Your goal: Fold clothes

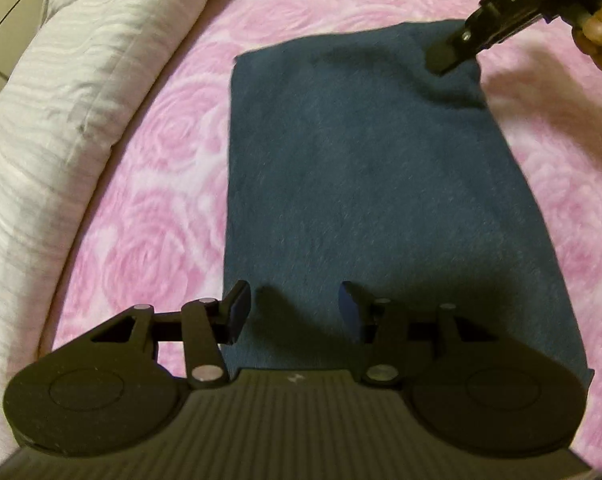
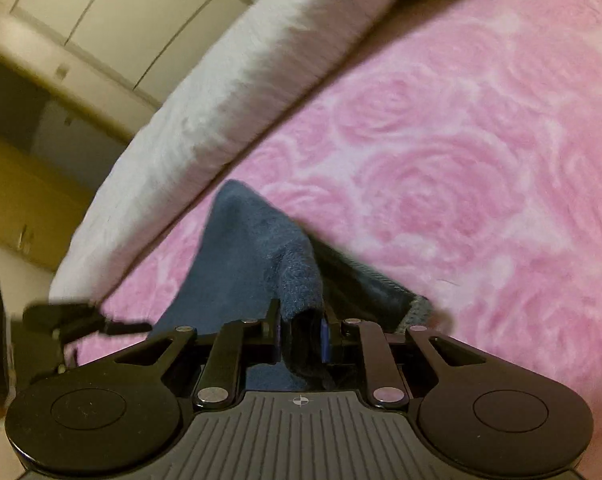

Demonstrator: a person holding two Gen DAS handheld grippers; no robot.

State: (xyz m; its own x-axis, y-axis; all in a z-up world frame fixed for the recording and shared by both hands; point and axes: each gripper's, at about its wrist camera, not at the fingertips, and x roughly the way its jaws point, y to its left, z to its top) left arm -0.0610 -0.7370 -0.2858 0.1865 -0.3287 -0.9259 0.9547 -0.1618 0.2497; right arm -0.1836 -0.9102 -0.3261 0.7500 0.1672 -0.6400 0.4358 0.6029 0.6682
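Lying flat on the pink bed (image 1: 149,184), the blue cloth (image 1: 361,200) is running lengthwise from the spread, empty left gripper (image 1: 295,312) to the right gripper (image 2: 301,334), which is pinching its far corner.

The right gripper (image 2: 299,334) has its two fingers pinched together on a raised fold of the dark blue cloth (image 2: 253,248), which peaks just ahead of the fingertips and drapes down to the left of them. Beyond and to the right of the fingers spreads the pink rose-patterned blanket (image 2: 461,160); a white pillow (image 2: 205,120) lies ahead to the left. The left gripper (image 2: 89,322) shows blurred, left of the fingers.
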